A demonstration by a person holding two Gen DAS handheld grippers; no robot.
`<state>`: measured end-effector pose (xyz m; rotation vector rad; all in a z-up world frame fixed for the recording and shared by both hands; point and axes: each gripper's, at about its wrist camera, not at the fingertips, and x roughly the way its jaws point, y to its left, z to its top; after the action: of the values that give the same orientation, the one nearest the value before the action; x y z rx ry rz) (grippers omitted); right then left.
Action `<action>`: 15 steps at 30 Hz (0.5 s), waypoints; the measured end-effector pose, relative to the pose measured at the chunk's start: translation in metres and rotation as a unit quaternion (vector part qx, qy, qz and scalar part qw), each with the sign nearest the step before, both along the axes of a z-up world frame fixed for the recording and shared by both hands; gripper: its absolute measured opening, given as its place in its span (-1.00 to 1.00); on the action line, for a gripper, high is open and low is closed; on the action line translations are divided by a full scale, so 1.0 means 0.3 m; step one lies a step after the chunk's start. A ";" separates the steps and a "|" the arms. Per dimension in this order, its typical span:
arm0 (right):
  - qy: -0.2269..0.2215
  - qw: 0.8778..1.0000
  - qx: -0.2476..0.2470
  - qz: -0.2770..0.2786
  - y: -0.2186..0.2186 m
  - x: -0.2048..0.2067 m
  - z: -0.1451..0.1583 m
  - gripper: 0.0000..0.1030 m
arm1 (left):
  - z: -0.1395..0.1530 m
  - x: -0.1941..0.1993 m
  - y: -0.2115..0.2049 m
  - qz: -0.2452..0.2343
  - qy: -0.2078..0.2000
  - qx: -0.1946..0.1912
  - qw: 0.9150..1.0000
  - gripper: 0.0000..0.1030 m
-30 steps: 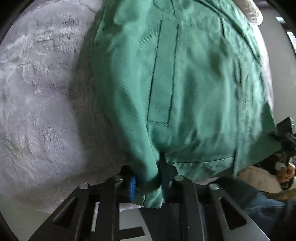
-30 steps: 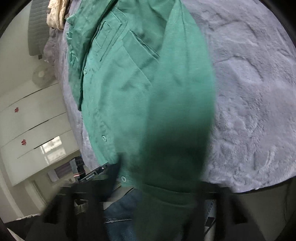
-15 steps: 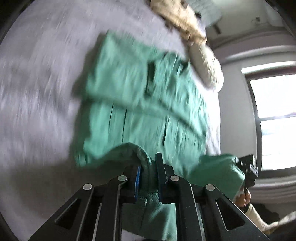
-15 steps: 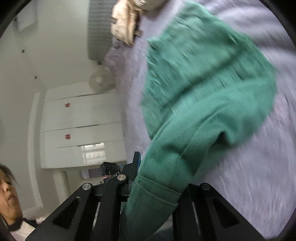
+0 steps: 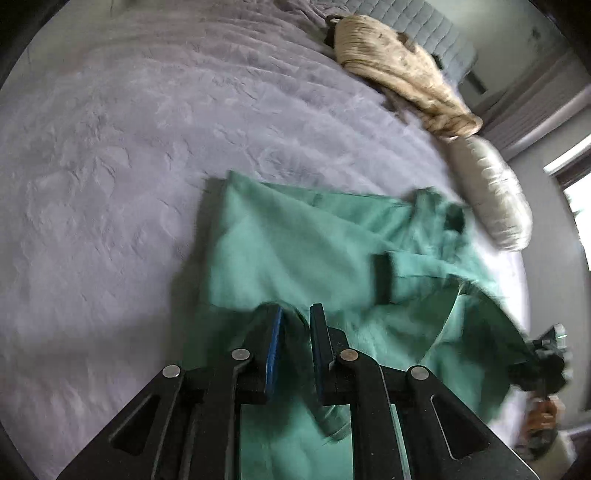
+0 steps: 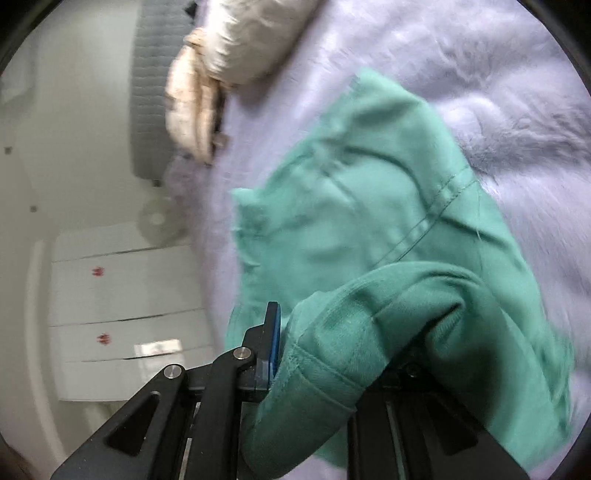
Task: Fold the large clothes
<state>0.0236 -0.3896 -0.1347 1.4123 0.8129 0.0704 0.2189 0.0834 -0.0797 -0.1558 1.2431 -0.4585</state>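
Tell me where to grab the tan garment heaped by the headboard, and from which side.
Best guess: pinch a raised fold on the long flank of the tan garment that faces the open grey blanket, coming from the blanket side: the headboard backs it and the pillow crowds one end.

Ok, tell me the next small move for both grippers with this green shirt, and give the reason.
Probably lower both hands to lay the held edge flat. The left gripper and right gripper each pinch the green shirt, and that edge is already folded over the part lying on the grey blanket. The right gripper's fingers are opening, cloth between them, so setting down first seems safest.
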 end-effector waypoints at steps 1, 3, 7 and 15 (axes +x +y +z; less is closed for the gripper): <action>0.008 1.000 -0.006 0.003 -0.003 0.021 -0.024 -0.65 | -0.006 0.003 -0.006 -0.002 -0.013 0.019 1.000 -0.69; 0.014 1.000 -0.004 0.001 -0.007 0.032 -0.062 -0.59 | 0.003 -0.004 0.004 -0.005 -0.024 0.034 0.999 -0.68; 0.011 1.000 0.003 -0.013 -0.014 0.026 -0.091 0.22 | 0.055 -0.016 0.033 0.011 -0.063 0.081 0.995 0.38; 0.006 0.980 -0.197 0.006 -0.062 -0.027 0.198 0.57 | 0.110 -0.013 0.009 -0.026 -0.103 0.107 0.989 0.90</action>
<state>0.0154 -0.4083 -0.0754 1.0348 0.7941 -0.0862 0.2151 0.0860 -0.0466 0.1047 1.0858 -0.3732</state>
